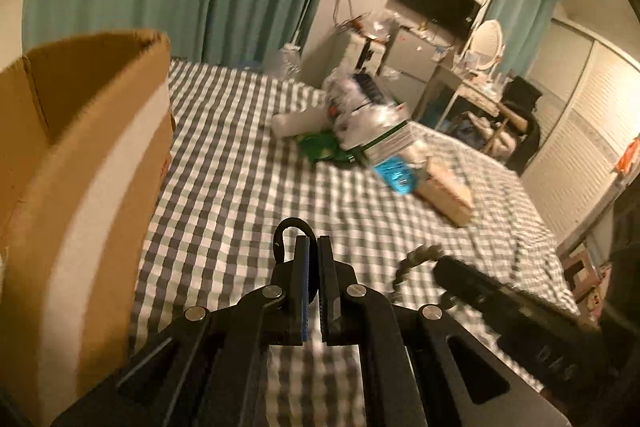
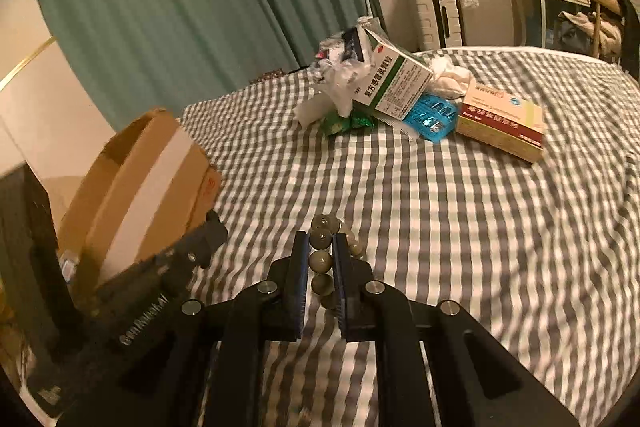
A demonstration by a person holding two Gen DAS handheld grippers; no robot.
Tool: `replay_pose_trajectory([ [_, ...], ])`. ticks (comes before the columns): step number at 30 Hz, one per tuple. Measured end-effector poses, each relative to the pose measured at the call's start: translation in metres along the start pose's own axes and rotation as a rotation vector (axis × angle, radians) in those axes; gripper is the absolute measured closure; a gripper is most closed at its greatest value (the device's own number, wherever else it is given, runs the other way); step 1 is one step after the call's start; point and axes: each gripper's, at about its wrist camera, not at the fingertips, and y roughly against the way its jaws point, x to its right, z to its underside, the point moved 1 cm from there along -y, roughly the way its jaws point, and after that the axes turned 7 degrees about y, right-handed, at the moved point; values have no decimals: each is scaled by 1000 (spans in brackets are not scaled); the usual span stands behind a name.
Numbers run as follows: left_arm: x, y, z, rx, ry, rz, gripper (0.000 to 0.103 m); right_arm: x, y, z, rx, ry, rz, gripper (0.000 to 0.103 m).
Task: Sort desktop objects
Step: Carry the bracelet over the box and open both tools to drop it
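On gingham bed (image 2: 440,207), teal curtains (image 2: 180,7) behind, right tool (image 2: 321,251) pinching bead bracelet (image 2: 321,261), left tool (image 1: 313,251) pressed together.

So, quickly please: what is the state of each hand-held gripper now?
Left hand-held gripper: closed on a thin black loop.
Right hand-held gripper: closed, holding a bead bracelet.

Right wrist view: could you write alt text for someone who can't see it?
The right gripper is shut on a string of greenish beads above a grey-checked bedspread. A cardboard box stands open at left; medicine boxes and wrappers are piled farther back.
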Motion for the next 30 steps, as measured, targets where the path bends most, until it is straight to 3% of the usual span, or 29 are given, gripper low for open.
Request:
replay_pose_trajectory([
  [8, -22, 98, -34, 96, 14, 28, 100, -80, 59, -25, 103, 118, -86, 92],
  [13, -65, 145, -61, 149, 13, -41, 100, -145, 76, -56, 158, 208, -187, 92],
  [18, -112, 156, -76, 128, -15, -135, 100, -196, 50, -70, 108, 274, -265, 92],
  [26, -160, 141, -74, 68, 21, -202, 98, -234, 1, -61, 35, 337, -216, 92],
  [28, -165, 136, -70, 55, 25, -212, 88, -233, -5, -61, 29, 339, -200, 90],
  [29, -165, 132, -67, 44, 24, -220, 67, -231, -6, -61, 24, 333, -200, 88],
  [30, -164, 129, -63, 33, 24, -235, 34, -229, -6, -62, 20, 329, -198, 78],
])
